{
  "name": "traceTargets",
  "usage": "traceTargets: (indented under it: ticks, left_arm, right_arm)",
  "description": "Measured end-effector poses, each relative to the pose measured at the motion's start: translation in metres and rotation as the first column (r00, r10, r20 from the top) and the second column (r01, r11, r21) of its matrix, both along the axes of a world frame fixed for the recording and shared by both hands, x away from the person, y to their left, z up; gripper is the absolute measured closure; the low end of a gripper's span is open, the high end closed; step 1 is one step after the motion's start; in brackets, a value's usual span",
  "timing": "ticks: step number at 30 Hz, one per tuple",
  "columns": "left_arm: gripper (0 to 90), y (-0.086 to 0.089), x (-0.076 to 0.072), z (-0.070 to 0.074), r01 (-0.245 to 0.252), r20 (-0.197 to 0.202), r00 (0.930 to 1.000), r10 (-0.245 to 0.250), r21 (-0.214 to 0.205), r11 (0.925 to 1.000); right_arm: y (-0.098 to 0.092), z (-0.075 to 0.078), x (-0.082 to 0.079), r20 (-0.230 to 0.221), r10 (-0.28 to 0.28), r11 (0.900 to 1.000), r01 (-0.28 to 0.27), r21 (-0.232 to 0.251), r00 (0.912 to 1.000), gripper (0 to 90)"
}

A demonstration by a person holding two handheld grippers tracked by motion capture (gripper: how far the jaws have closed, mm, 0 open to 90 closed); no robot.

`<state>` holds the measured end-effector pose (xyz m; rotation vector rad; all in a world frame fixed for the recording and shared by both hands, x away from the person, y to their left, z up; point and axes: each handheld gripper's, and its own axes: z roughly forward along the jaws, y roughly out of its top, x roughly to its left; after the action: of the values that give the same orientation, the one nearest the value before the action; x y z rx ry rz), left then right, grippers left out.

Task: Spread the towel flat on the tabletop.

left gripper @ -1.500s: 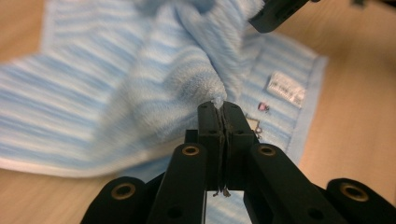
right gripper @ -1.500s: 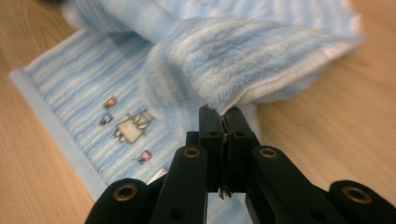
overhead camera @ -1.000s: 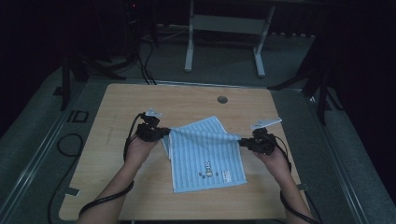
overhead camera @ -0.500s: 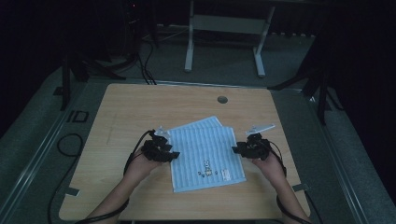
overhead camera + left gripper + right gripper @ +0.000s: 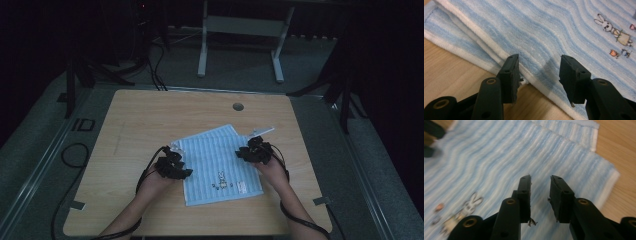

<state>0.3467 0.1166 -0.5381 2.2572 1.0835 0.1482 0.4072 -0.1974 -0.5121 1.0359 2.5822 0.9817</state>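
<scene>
So your towel (image 5: 220, 162) lies folded over near the middle of the surface (image 5: 150, 115), both your left tool (image 5: 172, 165) and right tool (image 5: 254, 150) hang open above it, gripping nothing, and any further fold looks left to do.

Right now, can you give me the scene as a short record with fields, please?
surface: wooden table
item: blue striped towel, folded, flat on the table
print: small rabbit on the towel
left gripper: open, over the towel's edge
right gripper: open, over the towel
held: nothing
</scene>
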Motion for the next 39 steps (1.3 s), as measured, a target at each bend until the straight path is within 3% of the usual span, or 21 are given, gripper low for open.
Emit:
traceTargets:
  ticks: [1, 2, 5, 7, 9, 17, 22, 30, 35, 39]
  left_arm:
    - [50.2, 0.000, 0.001, 0.000, 0.001, 0.005, 1.0000, -0.001, 0.005, 1.0000]
    - [50.1, 0.000, 0.003, 0.000, -0.005, 0.005, 1.0000, 0.005, 0.003, 1.0000]
    - [50.2, -0.001, 0.008, -0.001, -0.016, 0.010, 0.9998, 0.016, 0.000, 0.9999]
    - [50.2, -0.002, 0.011, -0.001, -0.008, 0.012, 0.9999, 0.008, -0.001, 1.0000]
    - [50.2, -0.003, 0.016, -0.001, -0.003, 0.013, 0.9999, 0.003, -0.007, 1.0000]
    - [49.6, -0.023, 0.041, -0.002, 0.046, 0.043, 0.9980, -0.046, 0.010, 0.9989]
    - [49.6, -0.038, 0.064, -0.001, 0.072, 0.027, 0.9970, -0.072, 0.020, 0.9972]
    - [50.1, -0.050, 0.096, -0.002, 0.056, 0.045, 0.9974, -0.056, 0.012, 0.9984]
    - [50.0, -0.055, 0.111, -0.002, 0.025, 0.058, 0.9979, -0.027, 0.030, 0.9992]
    - [48.9, -0.059, 0.114, -0.002, 0.008, 0.062, 0.9980, -0.010, 0.035, 0.9993]
  right_arm:
    - [0.003, -0.003, 0.004, -0.006, -0.004, 0.9999, 0.004, -0.010, 1.0000, 68.6]
    - [0.009, -0.012, 0.010, -0.014, -0.013, 0.9976, 0.012, -0.068, 0.9998, 68.0]
    - [0.012, -0.022, 0.013, -0.026, -0.023, 0.9941, 0.020, -0.106, 0.9994, 67.5]
    - [0.005, -0.024, 0.013, -0.025, -0.052, 0.9964, 0.050, -0.068, 0.9983, 66.9]
    - [0.003, -0.024, 0.012, -0.021, -0.054, 0.9964, 0.052, -0.067, 0.9983, 66.6]
    - [-0.016, -0.022, 0.011, -0.006, -0.110, 0.9886, 0.108, -0.104, 0.9940, 64.0]
    - [-0.028, -0.022, 0.016, -0.011, -0.167, 0.9808, 0.165, -0.104, 0.9859, 64.1]
    - [-0.044, -0.023, 0.032, -0.039, -0.259, 0.9646, 0.256, -0.063, 0.9651, 63.9]
    - [-0.043, -0.022, 0.041, -0.044, -0.278, 0.9591, 0.274, -0.071, 0.9597, 63.8]
    - [-0.042, -0.022, 0.047, -0.054, -0.292, 0.9550, 0.288, -0.069, 0.9548, 63.5]
